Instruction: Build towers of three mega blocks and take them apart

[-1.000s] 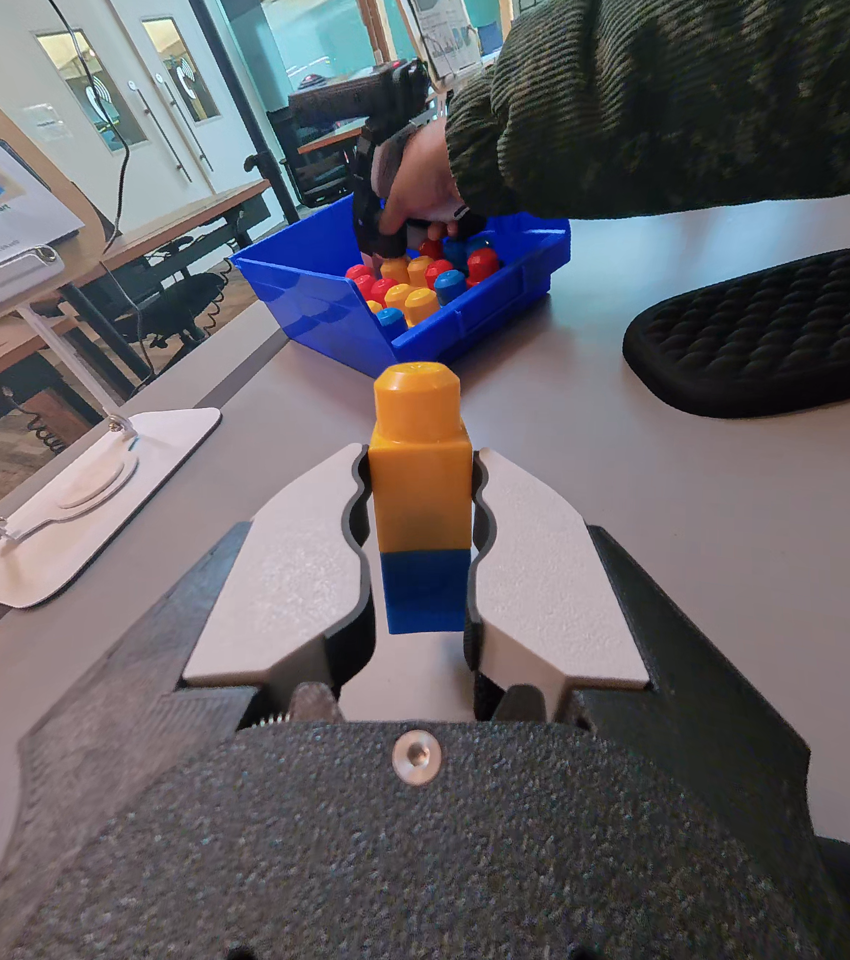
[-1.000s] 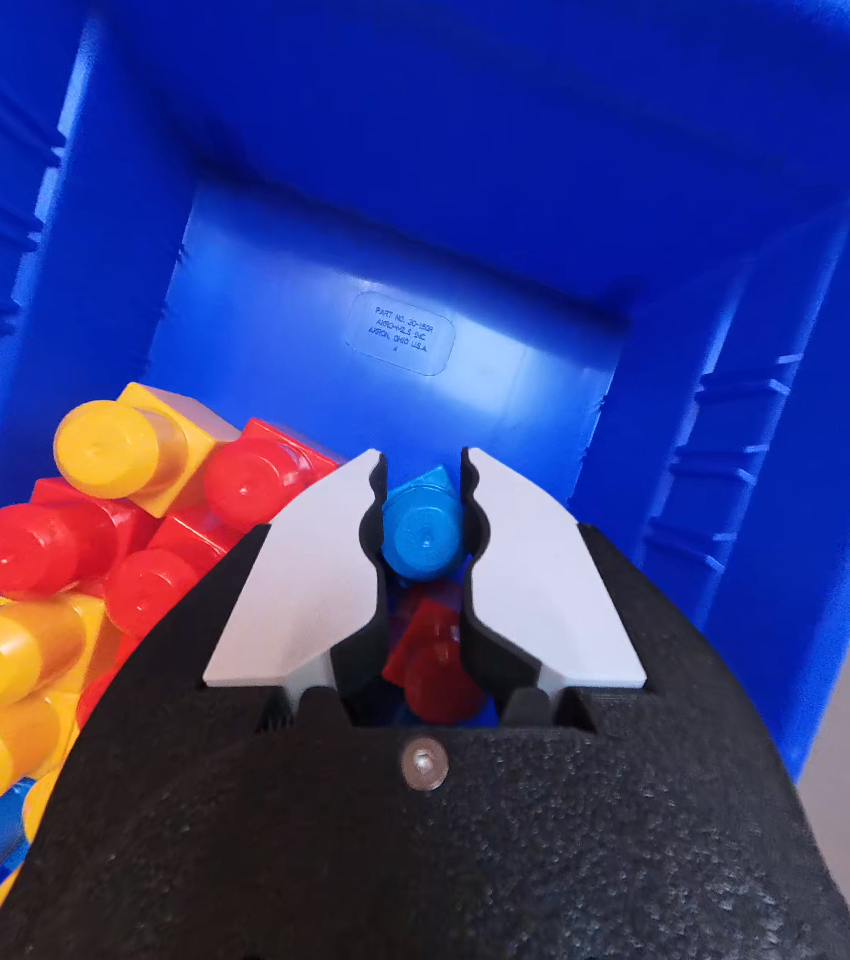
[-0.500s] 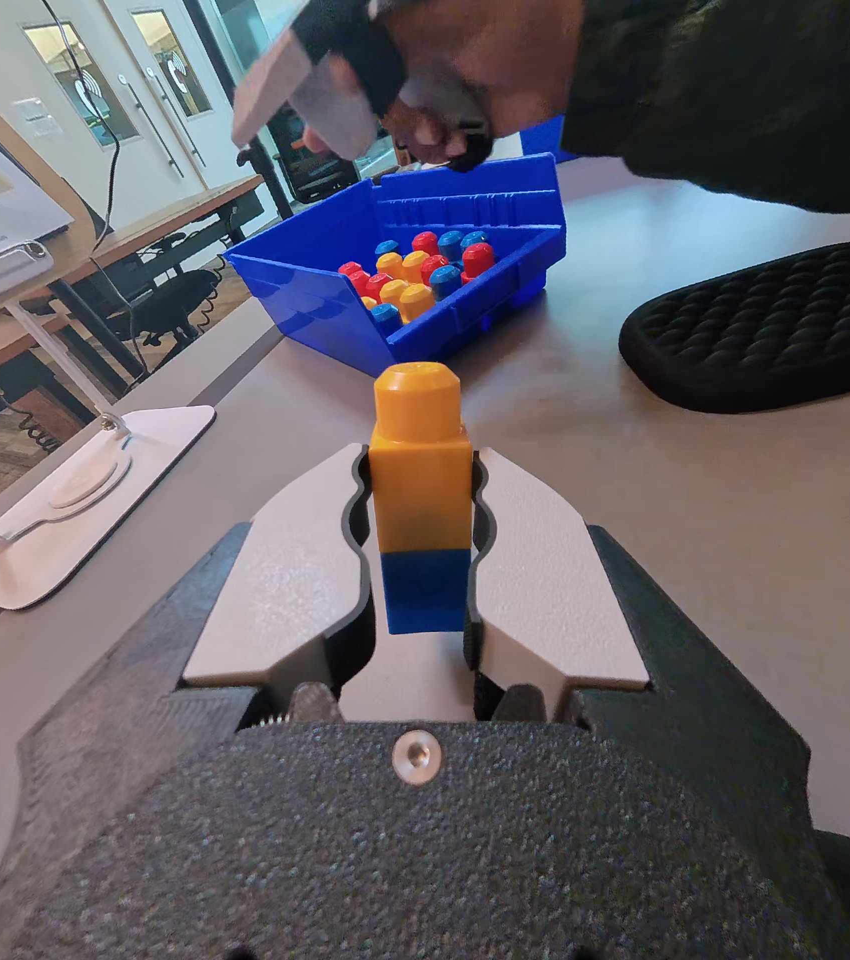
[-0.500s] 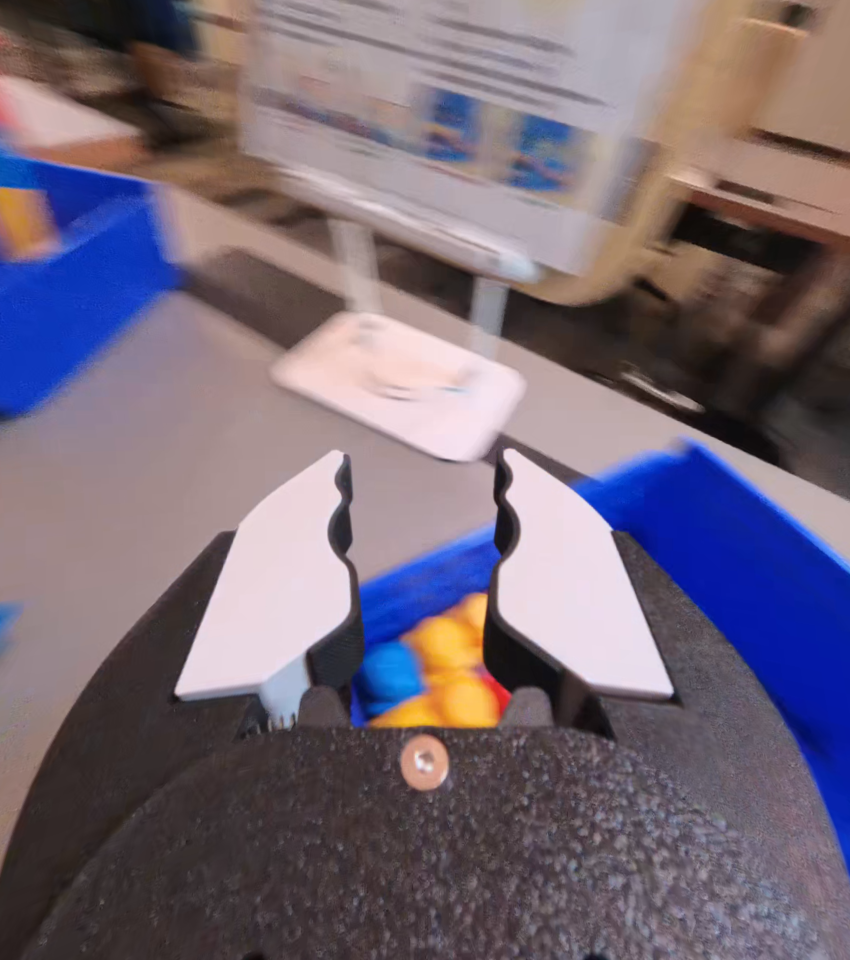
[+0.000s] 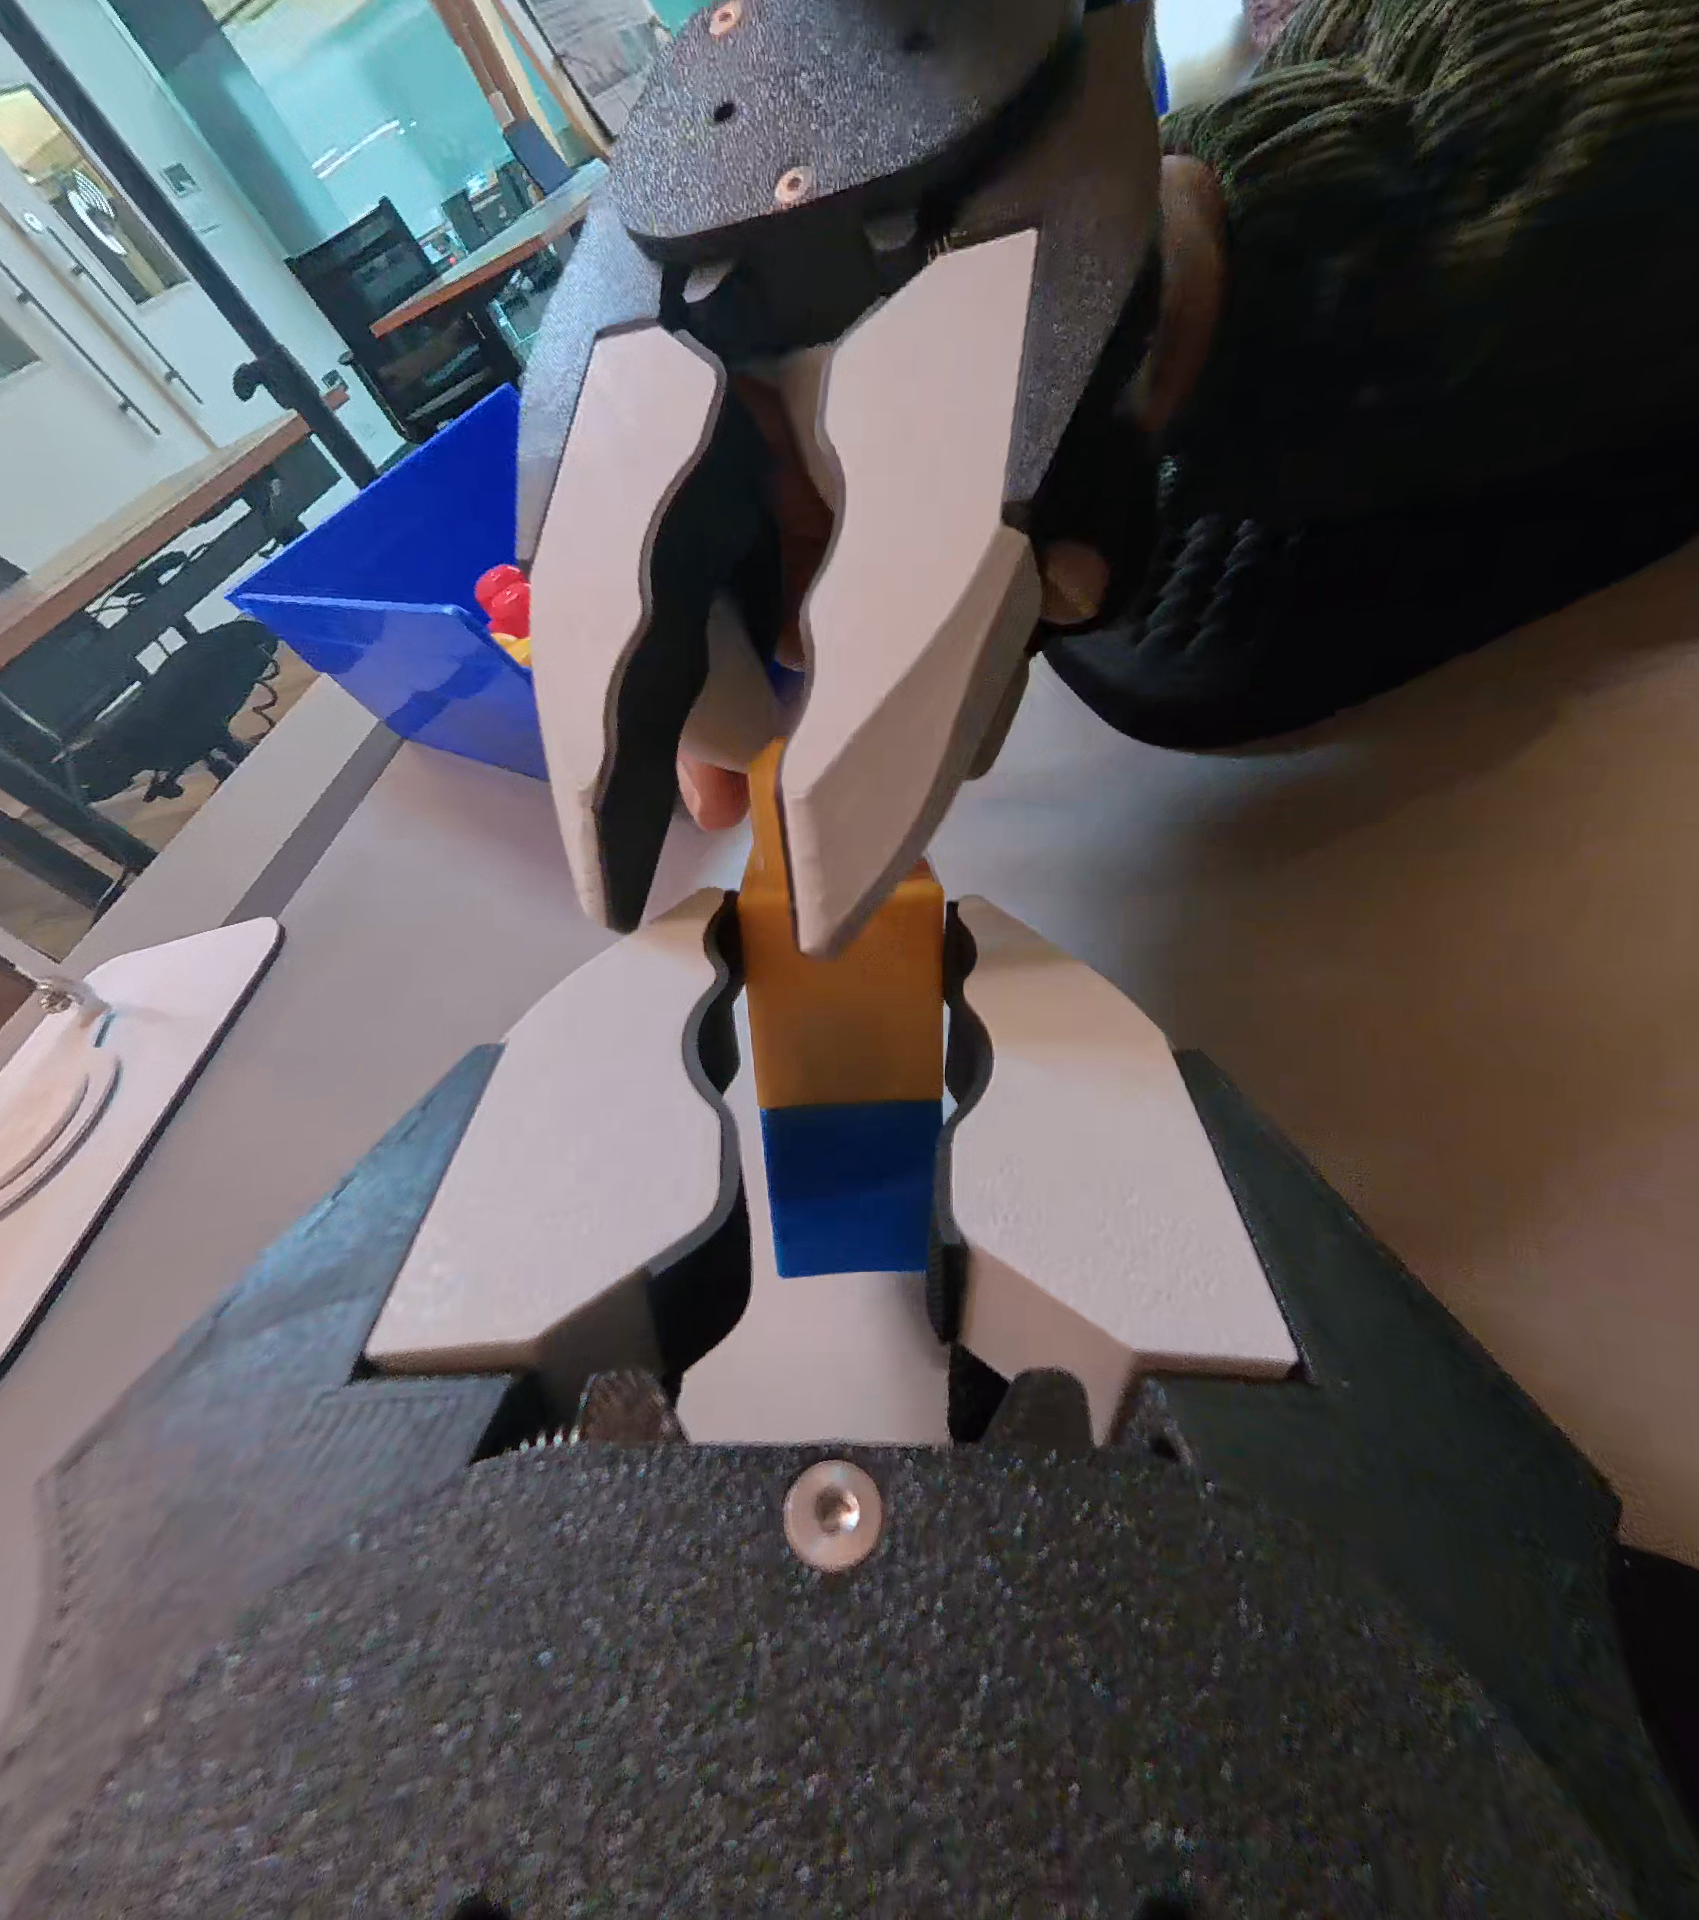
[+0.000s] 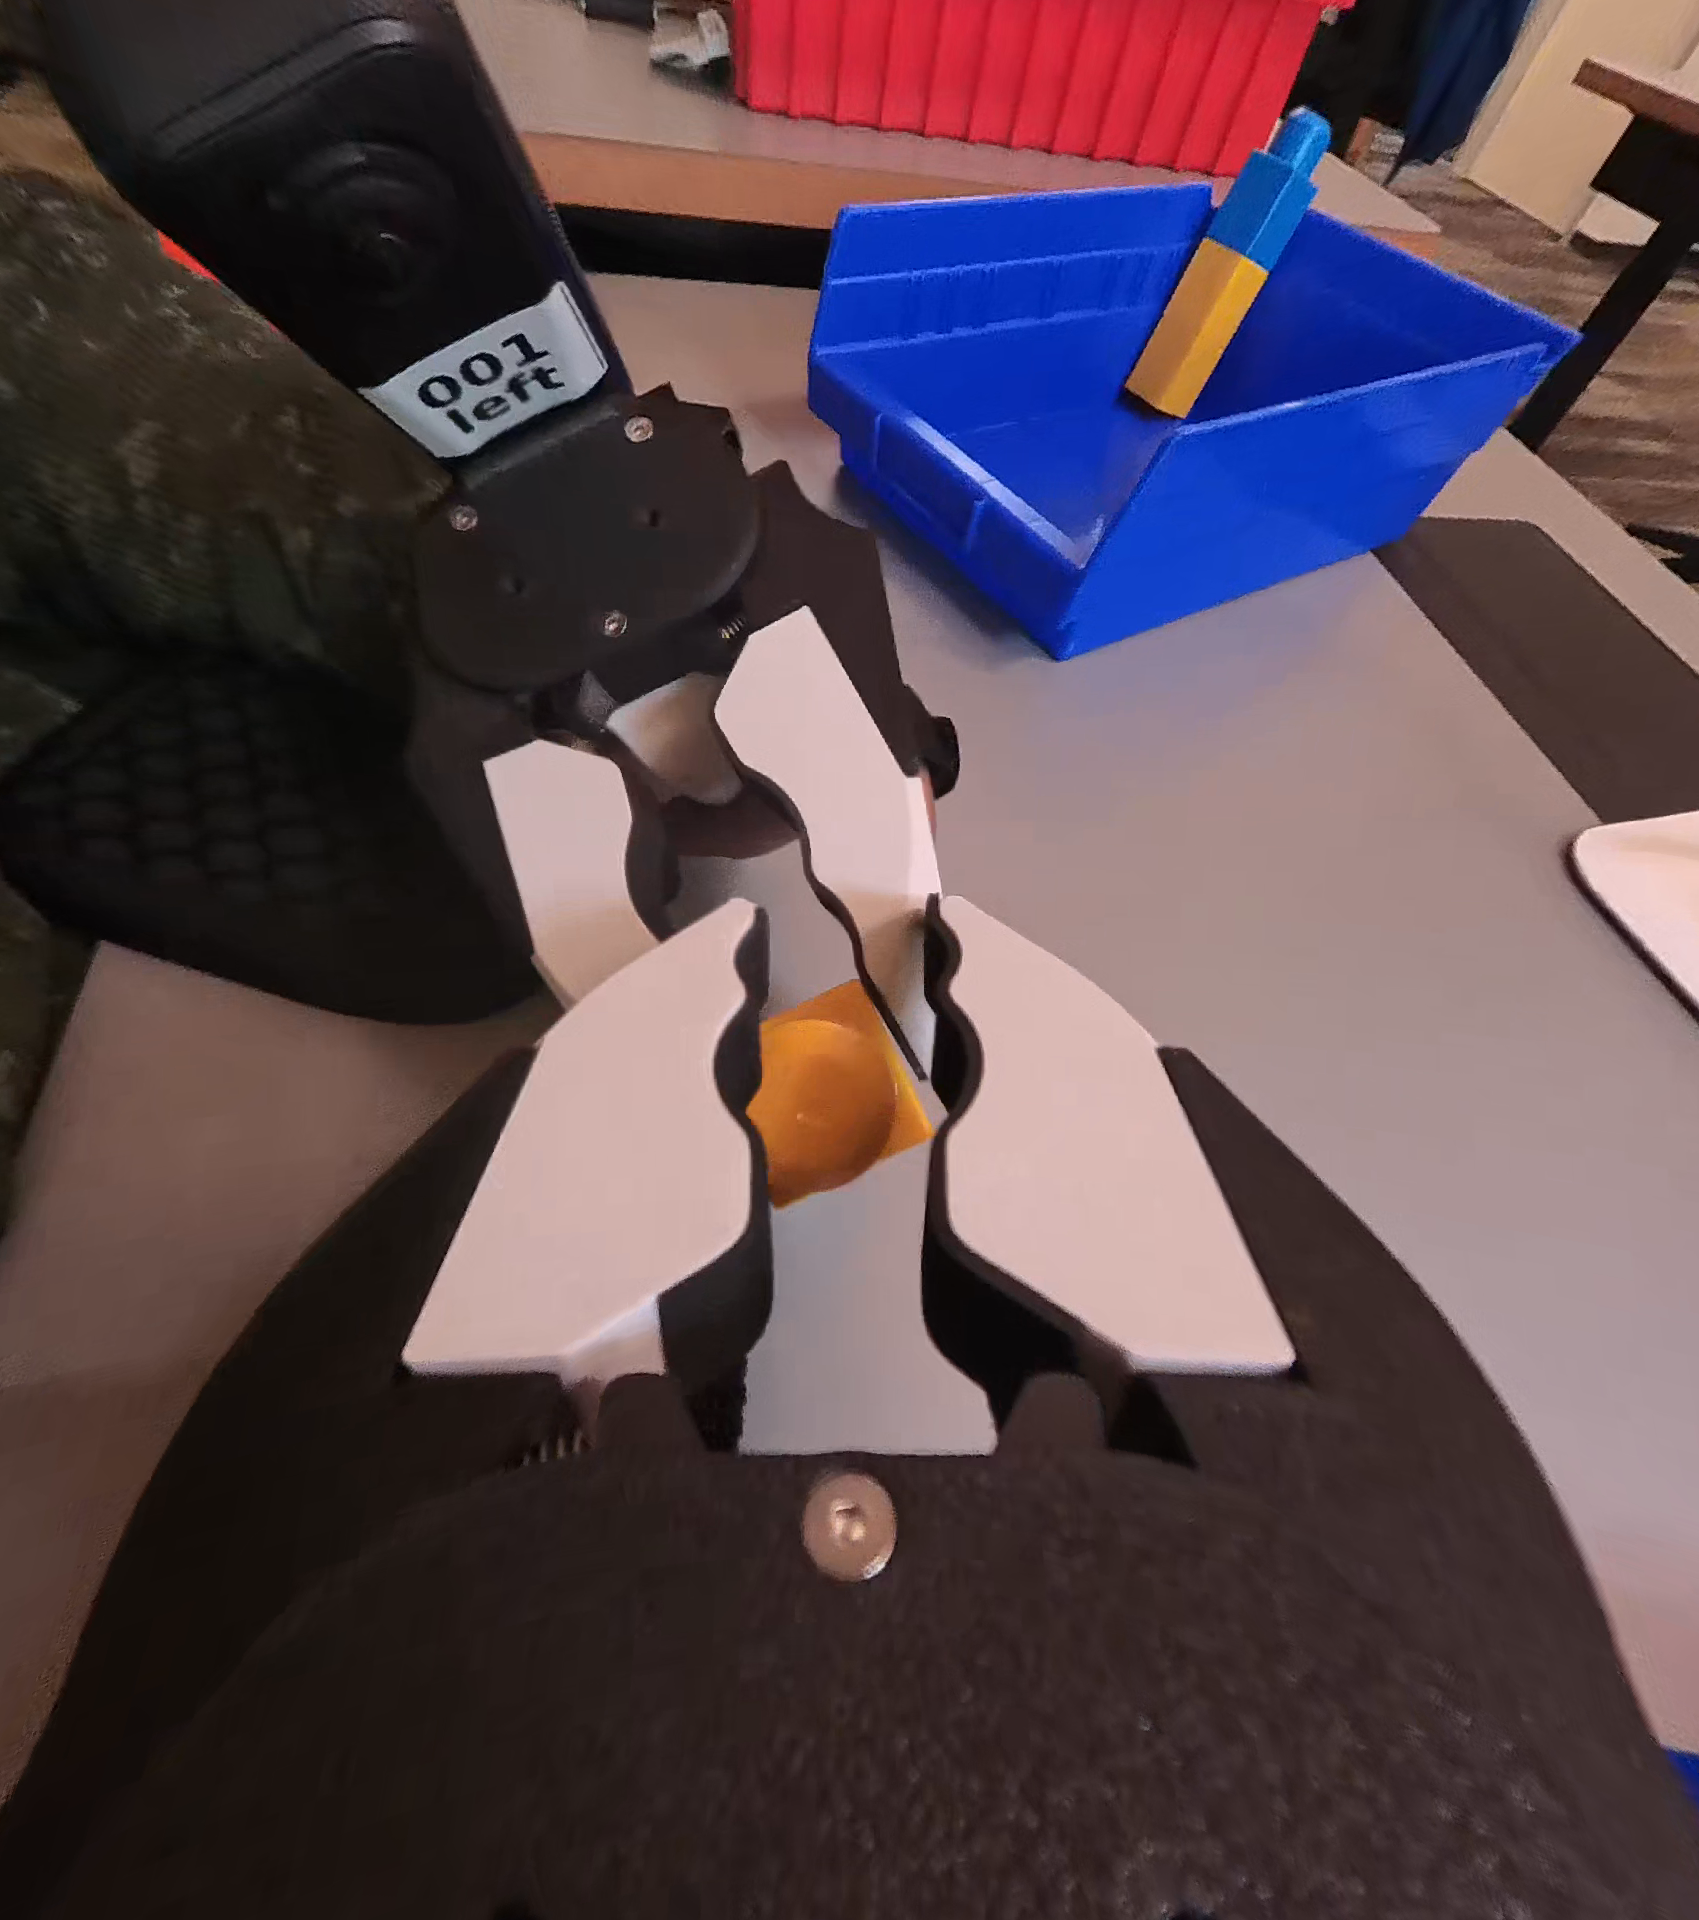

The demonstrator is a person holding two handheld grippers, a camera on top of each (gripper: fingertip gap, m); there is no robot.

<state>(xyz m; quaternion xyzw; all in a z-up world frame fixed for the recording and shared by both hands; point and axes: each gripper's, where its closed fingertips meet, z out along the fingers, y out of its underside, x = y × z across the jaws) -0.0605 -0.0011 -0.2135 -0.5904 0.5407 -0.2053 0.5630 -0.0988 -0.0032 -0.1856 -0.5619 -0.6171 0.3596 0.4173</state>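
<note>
In the far blue bin — a leaning blue-and-yellow tower.

left wrist level, right wrist overhead; both close on yellow block.

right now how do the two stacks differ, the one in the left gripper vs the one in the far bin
The gripped stack stands upright on the table, clamped by the left gripper; the bin stack leans tilted against the blue bin wall, held by nothing. The gripped stack has yellow on top of blue; the bin stack has blue on top of yellow. The right gripper hovers open over the first only. Both are blue-and-yellow mega blocks.
</note>
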